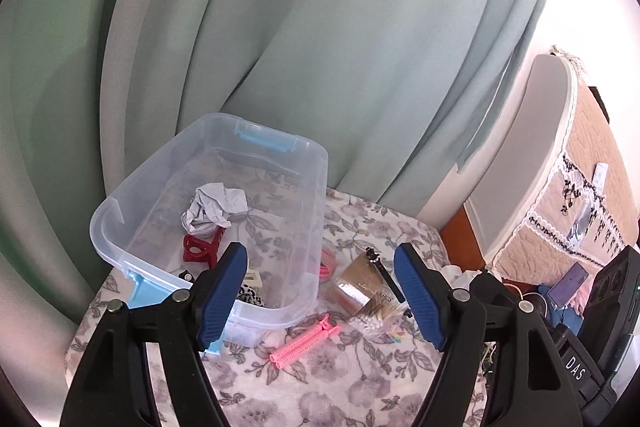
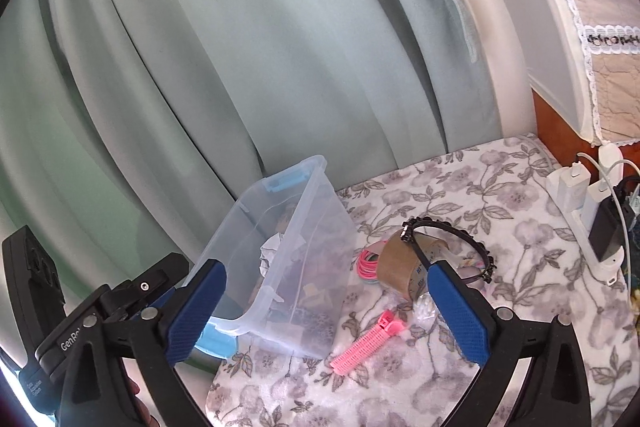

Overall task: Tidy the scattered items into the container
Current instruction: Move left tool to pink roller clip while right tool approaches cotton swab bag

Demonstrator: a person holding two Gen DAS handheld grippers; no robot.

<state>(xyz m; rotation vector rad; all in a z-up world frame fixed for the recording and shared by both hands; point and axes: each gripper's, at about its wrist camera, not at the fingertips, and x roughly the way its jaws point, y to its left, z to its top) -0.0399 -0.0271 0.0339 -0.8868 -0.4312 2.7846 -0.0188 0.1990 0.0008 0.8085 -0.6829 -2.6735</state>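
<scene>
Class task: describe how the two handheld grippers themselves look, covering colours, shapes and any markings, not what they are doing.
Both the left gripper and the right gripper have black plastic arms with round silver bolts at the joints. Each finger ends in a long blue ribbed pad. In the right view, the neighbouring gripper's black body carries white lettering starting "GenRo". In the left view, the other's body shows "DAS". No sleeves or cables show on them.

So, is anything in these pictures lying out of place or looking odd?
Yes. The black beaded headband lies hooked over the brown packing tape roll, and the pink hair clip and pink hair ties lie on the floral blanket, outside the clear plastic container. Both grippers are open and empty.
</scene>
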